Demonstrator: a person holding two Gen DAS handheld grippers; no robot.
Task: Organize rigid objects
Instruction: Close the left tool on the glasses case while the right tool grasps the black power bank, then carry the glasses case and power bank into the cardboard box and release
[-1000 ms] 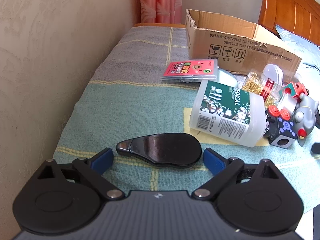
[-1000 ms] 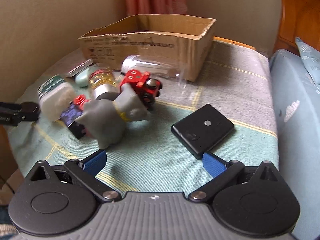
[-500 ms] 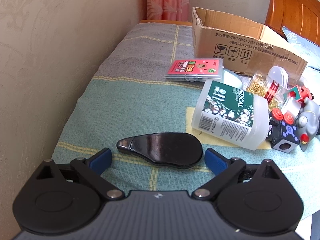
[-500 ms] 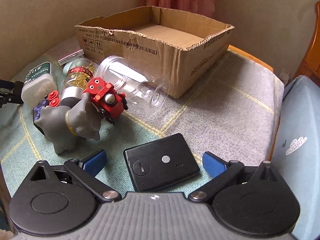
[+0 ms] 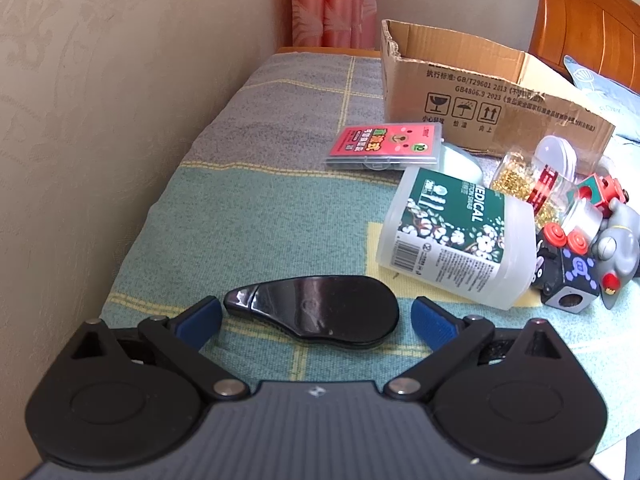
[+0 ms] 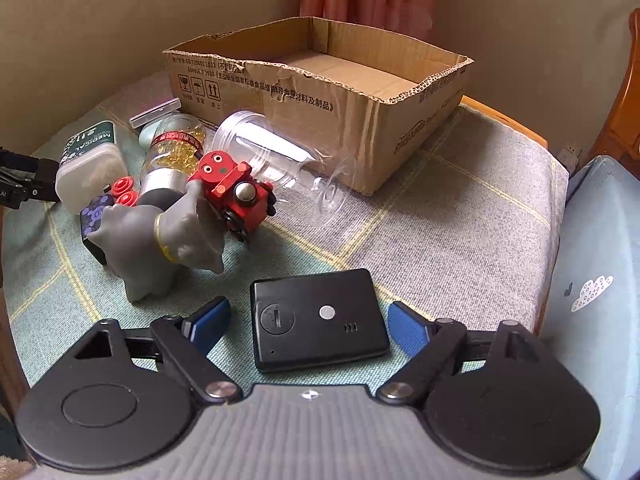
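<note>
Covering the desk point(image 5: 256, 216) by a beige wall is a checked cloth, where the left hand-held gripper point(image 5: 316, 316) gapes around a black teardrop case point(image 5: 316, 312) untouched, while the right hand-held gripper point(image 6: 308, 326), just narrowing, brackets a black flat device point(image 6: 318, 324) near the cardboard box point(image 6: 320, 92) without contact.

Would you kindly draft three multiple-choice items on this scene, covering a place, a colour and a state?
1. What lies between the right gripper's fingers?
A. red toy
B. flat black device
C. grey figure

2. What colour is the medical box's label?
A. green
B. yellow
C. purple

3. How is the clear jar by the cardboard box?
A. upright
B. on its side
C. inside the box

Answers: 1 B, it sits between the blue pads, untouched. 2 A, green with white flowers. 3 B, it lies on the cloth.
</note>
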